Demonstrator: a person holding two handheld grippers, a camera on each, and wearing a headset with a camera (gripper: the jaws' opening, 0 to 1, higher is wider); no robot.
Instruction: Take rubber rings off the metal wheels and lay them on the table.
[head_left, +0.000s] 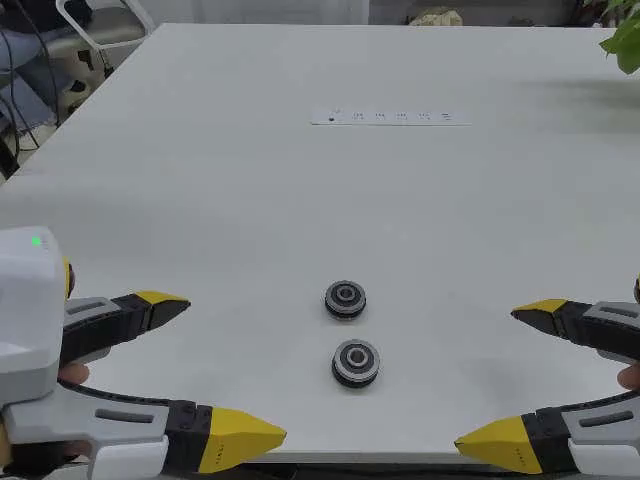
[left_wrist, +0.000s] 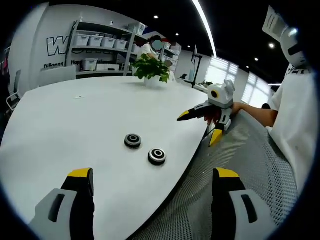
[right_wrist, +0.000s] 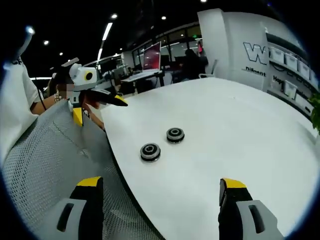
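On the tabletop (head_left: 300, 200) near its front edge, far metal wheel (head_left: 345, 298) at 12 o'clock of near metal wheel (head_left: 356, 362), rubber rings (head_left: 374, 364) on both, left claw (head_left: 236, 367) at 8 o'clock, right claw (head_left: 484, 377) at 4 o'clock, both gaping and empty — potted plant (left_wrist: 151, 67) in left gripper view.

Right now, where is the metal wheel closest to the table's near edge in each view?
Head view: near wheel, low centre, the lower of the two.
Left gripper view: near wheel at centre, the right-hand one, closer to the table edge.
Right gripper view: near wheel left of centre, the left-hand one.
Shared landmark: the far wheel beside it, not touching.
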